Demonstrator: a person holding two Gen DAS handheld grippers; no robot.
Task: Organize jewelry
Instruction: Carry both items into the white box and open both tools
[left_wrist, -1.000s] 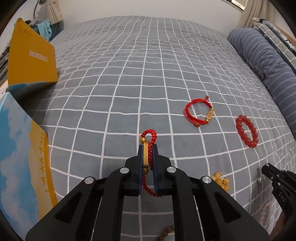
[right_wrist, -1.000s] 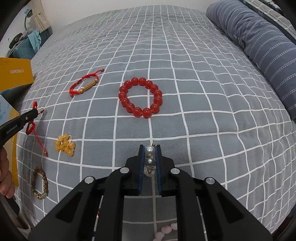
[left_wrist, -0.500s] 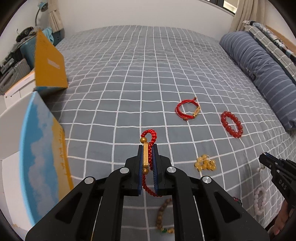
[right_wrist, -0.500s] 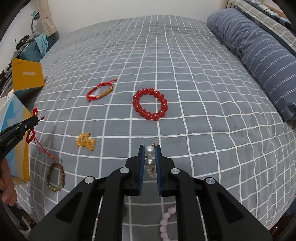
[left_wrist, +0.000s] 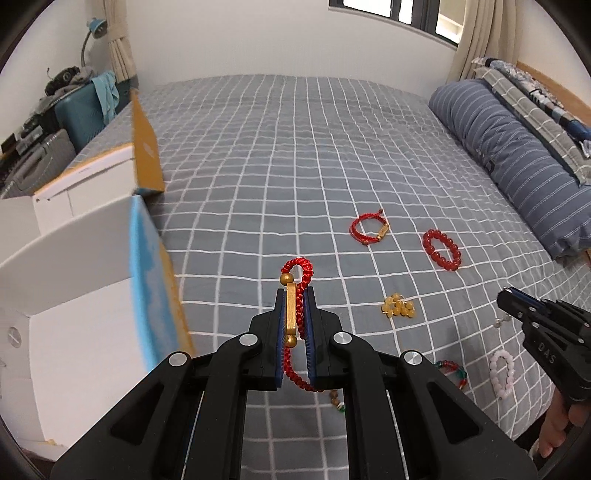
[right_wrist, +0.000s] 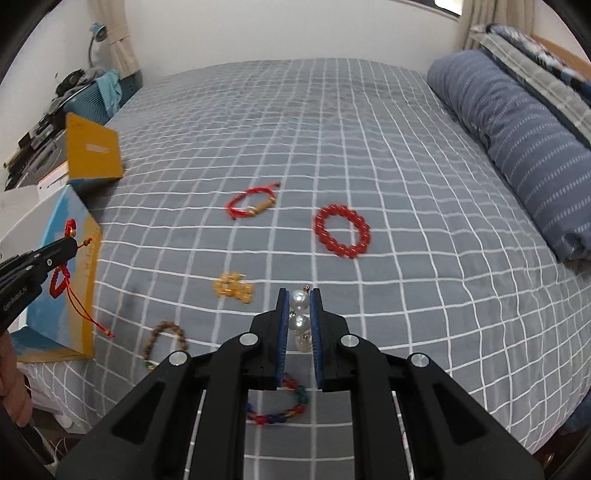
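Left wrist view: a red cord bracelet (left_wrist: 295, 314) is clamped in the left tongs (left_wrist: 295, 325), pearls (right_wrist: 299, 314) in the right tongs (right_wrist: 299, 321); several bracelets are left on the bed (left_wrist: 277, 166), none seen boxed.

Both tools are matte black plastic. The left gripper (left_wrist: 295, 314) has two angular arms with round silver screw heads and blue ribbed pads (left_wrist: 309, 325) lining its fingers. The right gripper (right_wrist: 299, 317) matches it, with pale lettering on its side (left_wrist: 546, 352). Bare skin shows on the person's hand (left_wrist: 557, 432).
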